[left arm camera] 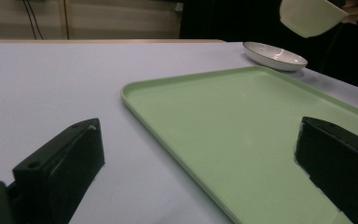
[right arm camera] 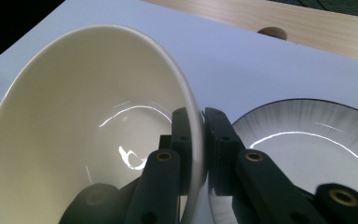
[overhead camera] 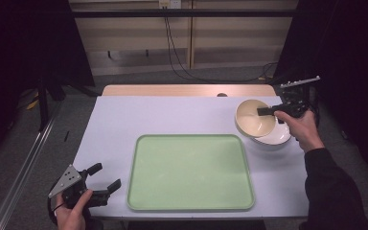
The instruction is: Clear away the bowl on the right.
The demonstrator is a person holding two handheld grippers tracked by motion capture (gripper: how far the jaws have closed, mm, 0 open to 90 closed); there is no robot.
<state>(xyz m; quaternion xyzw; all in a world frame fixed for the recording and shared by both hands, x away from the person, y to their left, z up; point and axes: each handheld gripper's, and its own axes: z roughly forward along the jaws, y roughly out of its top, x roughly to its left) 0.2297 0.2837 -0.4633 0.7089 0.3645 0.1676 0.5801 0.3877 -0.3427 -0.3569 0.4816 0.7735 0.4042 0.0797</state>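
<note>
Right gripper (overhead camera: 264,111) clamped on the wall of a cream, glossy ceramic bowl (overhead camera: 254,118), 1 jaw inside the rim and 1 outside. The bowl hangs tilted, clear of the surface, above the shallow white ceramic plate with a thin dark rim (overhead camera: 279,137). In the left gripper view the bowl (left arm camera: 311,16) is plainly in the air over that plate (left arm camera: 275,55).

Step in hand, as I read it: carry the bowl off the plate, probably toward the pale green rectangular plastic tray (overhead camera: 190,172), which lies empty just left of the plate and nearer the person.

To do it well: the grip is a thin pinch on a smooth glazed wall, so the bowl may pivot or slip. Keep the carry slow, keep the bowl's low edge clear of the plate rim and the tray lip, level it before setting down, and part the jaws only once the foot rests flat.

Left gripper (overhead camera: 101,177) rests at the tray's near-left corner, jaws apart, nothing between them.

Surface: a light lavender-grey tabletop (overhead camera: 124,120) with a bare wooden strip (overhead camera: 187,90) along the edge beyond the tray. Room: dim; pale wall panels and black hanging cables (overhead camera: 172,43) behind that strip; grey floor.
</note>
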